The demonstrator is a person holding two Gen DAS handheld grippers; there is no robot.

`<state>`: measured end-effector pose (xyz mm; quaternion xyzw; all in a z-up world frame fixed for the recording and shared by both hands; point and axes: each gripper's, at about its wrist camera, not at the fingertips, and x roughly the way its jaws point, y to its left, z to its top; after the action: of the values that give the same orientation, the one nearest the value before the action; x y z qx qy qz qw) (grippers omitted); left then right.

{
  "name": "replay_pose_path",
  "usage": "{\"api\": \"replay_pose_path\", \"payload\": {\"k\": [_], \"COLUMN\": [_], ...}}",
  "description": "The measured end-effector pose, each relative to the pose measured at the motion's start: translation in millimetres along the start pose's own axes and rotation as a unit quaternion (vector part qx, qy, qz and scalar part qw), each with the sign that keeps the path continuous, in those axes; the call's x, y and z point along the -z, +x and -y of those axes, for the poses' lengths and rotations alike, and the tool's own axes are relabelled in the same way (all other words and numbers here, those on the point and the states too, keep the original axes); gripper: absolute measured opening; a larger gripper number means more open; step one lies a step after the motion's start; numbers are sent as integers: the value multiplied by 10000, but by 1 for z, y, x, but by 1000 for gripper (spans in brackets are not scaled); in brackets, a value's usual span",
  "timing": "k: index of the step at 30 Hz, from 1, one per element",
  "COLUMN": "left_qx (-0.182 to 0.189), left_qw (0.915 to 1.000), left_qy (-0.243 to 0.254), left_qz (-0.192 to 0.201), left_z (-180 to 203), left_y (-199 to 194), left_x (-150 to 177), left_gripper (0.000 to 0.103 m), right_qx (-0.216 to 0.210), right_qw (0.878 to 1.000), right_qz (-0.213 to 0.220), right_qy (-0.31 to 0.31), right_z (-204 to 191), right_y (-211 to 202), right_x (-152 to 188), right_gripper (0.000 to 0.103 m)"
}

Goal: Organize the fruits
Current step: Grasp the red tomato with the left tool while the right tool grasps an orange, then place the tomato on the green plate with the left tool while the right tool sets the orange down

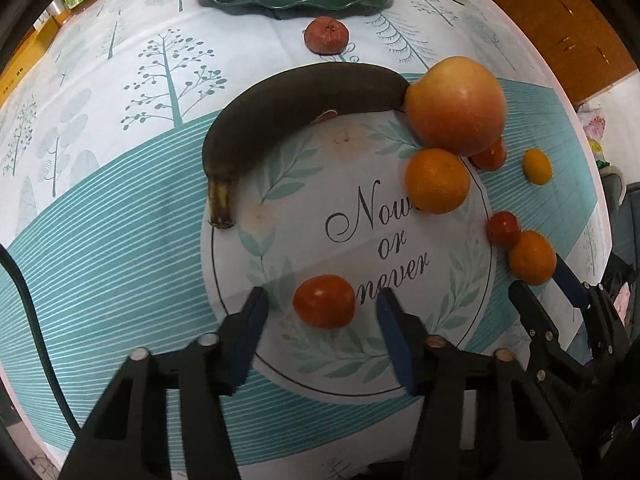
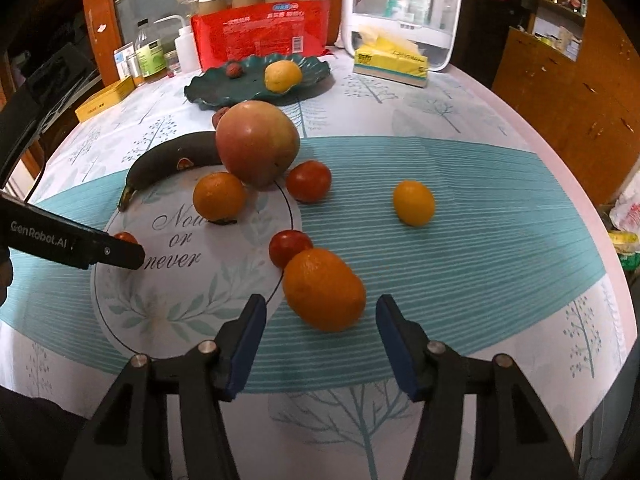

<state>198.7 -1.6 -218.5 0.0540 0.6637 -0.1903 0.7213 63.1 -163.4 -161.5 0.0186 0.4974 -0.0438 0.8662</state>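
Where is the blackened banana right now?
In the left wrist view the banana curves along the upper left edge of the printed circle, its tip touching the large apple, ahead of the open left claw.

A tree-printed cloth (image 2: 460, 200) covers the counter; at its far edge — a yellow tissue pack (image 2: 391, 63), a white cabinet box (image 2: 404, 8), a red package (image 2: 260, 36) and small bottles (image 2: 150, 54).
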Motion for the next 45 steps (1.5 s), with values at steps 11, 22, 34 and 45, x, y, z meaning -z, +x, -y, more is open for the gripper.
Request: {"api": "replay_pose_path", "payload": {"k": [11, 22, 34, 45], "left_qx": [18, 38, -181, -520], "left_qw": [9999, 9997, 9964, 9888], "left_qy": [-96, -135, -376, -591], "left_qz": [89, 174, 742, 1272], "left_z": [4, -8, -39, -88], "left_y": [0, -9, -52, -88], "left_x": [-4, 9, 18, -10], "left_gripper": [29, 28, 28, 28], "right_qx": [-54, -7, -340, -676], "right_qw": [9995, 9994, 9982, 9898], "right_qz": [-23, -11, 187, 623], "right_qy": [-313, -356, -467, -1092], "right_z": [-1, -3, -26, -69], "right_y": [13, 13, -14, -35], "right_x": [-3, -1, -6, -48], "right_gripper": [45, 43, 42, 42]}}
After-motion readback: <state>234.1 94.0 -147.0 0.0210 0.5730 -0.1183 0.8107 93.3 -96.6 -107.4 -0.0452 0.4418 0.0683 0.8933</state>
